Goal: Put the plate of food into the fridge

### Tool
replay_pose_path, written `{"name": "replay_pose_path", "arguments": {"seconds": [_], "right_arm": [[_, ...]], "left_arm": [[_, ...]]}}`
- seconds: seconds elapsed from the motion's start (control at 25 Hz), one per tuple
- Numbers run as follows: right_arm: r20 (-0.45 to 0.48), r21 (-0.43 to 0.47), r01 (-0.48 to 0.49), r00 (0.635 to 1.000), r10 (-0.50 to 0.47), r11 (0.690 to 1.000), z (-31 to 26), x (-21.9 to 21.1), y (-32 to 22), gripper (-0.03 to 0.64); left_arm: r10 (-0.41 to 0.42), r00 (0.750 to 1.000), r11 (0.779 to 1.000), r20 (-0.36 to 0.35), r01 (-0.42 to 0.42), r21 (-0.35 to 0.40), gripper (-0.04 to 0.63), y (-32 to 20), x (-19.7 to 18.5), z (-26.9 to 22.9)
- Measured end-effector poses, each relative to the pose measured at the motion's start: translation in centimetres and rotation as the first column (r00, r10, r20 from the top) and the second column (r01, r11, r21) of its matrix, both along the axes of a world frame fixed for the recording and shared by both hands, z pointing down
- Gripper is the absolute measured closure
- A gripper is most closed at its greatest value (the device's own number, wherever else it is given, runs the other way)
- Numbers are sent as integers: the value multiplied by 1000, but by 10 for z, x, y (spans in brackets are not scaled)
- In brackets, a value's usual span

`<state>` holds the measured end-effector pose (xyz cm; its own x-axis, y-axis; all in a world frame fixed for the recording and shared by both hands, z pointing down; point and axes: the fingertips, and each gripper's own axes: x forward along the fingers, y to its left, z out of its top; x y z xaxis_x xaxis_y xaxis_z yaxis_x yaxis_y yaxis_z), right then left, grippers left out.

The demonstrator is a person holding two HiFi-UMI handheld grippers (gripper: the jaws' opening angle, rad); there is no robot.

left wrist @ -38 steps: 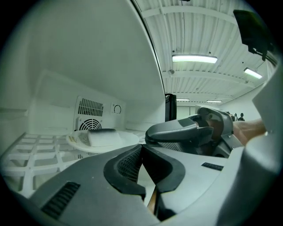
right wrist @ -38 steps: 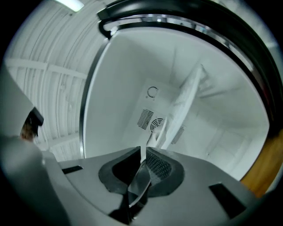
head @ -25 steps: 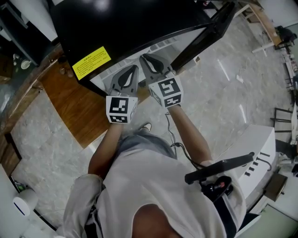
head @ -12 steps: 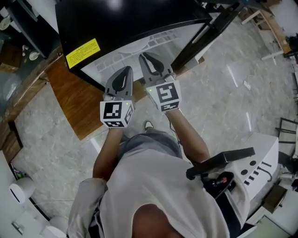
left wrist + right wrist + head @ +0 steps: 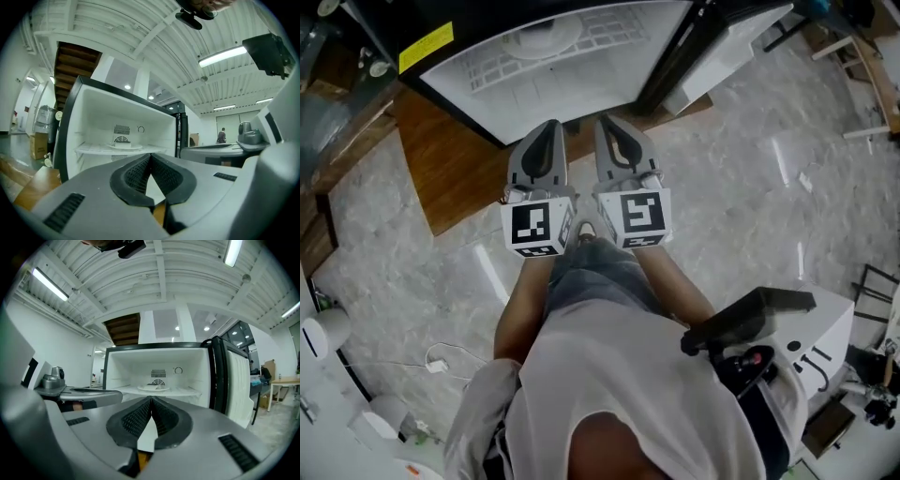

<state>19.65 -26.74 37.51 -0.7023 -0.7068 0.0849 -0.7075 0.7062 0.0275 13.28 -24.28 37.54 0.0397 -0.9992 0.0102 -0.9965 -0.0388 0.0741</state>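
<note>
Both tools are sitting further back from the fridge (image 5: 487, 89) opening than a second ago. Your left gripper (image 5: 547, 129) is staying clenched on nothing, and the right gripper (image 5: 610, 124) is closing down tight, also empty. The plate of food (image 5: 154, 388) is already resting on the shelf (image 5: 187, 392) inside (right under the vent). I'm guessing you're only needing to swing the door (image 5: 236, 380) shut.
</note>
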Motion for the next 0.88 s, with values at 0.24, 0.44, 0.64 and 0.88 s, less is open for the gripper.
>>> {"name": "replay_pose_path", "arguments": {"seconds": [0.24, 0.44, 0.64, 0.88], "right_arm": [[6, 0, 22, 1000, -22, 1000, 2, 54, 91, 598], [-9, 34, 42, 999, -42, 999, 7, 109, 191, 600], [-11, 29, 69, 998, -69, 997, -10, 149, 272, 600], [-21, 51, 89, 996, -88, 995, -35, 197, 364, 600]], "left_arm": [[-24, 999, 999, 26, 24, -23, 578, 98, 58, 10], [-28, 999, 999, 18, 29, -24, 578, 201, 117, 17], [-34, 999, 999, 0, 34, -18, 578, 281, 164, 4], [-33, 999, 999, -9, 33, -9, 578, 368, 216, -16]]}}
